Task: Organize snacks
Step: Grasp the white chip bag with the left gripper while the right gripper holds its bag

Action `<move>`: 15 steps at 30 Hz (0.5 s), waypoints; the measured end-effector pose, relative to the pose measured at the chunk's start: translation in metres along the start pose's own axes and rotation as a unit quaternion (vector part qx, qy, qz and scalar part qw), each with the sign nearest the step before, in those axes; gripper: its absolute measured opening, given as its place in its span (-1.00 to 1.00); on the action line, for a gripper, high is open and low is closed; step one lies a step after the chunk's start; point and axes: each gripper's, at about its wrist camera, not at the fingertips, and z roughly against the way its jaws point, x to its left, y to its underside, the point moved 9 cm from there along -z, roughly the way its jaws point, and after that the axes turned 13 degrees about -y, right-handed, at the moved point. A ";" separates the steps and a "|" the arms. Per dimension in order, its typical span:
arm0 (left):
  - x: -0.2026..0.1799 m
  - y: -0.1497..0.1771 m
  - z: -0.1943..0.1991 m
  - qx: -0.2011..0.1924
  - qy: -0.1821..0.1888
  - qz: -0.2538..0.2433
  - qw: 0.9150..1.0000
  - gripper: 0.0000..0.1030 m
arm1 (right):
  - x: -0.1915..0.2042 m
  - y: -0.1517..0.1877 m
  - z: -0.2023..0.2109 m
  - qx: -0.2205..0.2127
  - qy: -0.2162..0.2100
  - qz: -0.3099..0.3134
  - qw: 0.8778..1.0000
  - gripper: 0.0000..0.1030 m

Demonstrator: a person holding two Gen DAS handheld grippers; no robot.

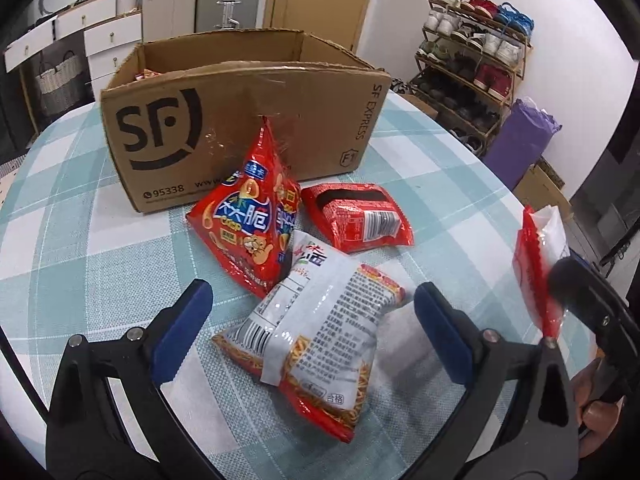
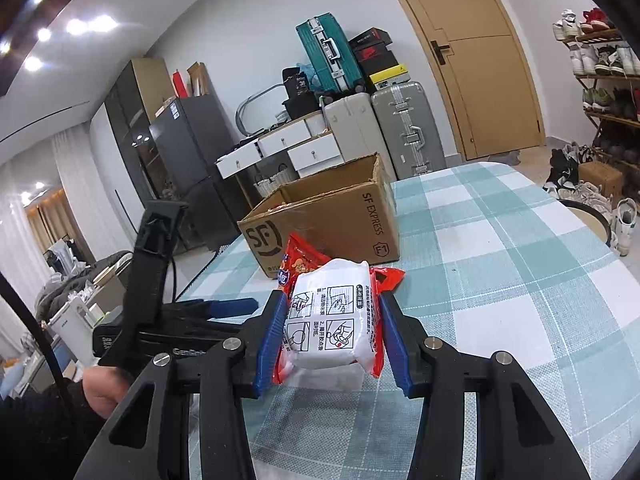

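While left claw [image 1: 312,336] gapes, noodle packet [image 1: 316,320] lies between pads, untouched.

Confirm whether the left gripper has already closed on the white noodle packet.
No: the left gripper stands open, its blue pads clear of the white noodle packet lying between them.

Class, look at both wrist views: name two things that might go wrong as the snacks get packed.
1. The open left claw straddles the noodle packet, which leans on the red chip bag; closing may topple the bag.
2. The right claw pinches a soft white packet; it may slip or get crushed.
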 end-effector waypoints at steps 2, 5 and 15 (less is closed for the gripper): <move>-0.003 0.002 -0.003 0.009 0.013 -0.004 1.000 0.69 | 0.000 0.000 0.001 -0.002 0.002 -0.001 1.000 -0.09; -0.007 0.008 -0.004 0.012 0.024 -0.011 1.000 0.34 | -0.001 -0.001 0.002 -0.004 0.004 -0.002 1.000 -0.09; -0.007 0.026 0.011 0.013 0.021 -0.026 0.999 -0.17 | -0.002 0.000 0.000 0.002 0.008 -0.001 1.000 -0.09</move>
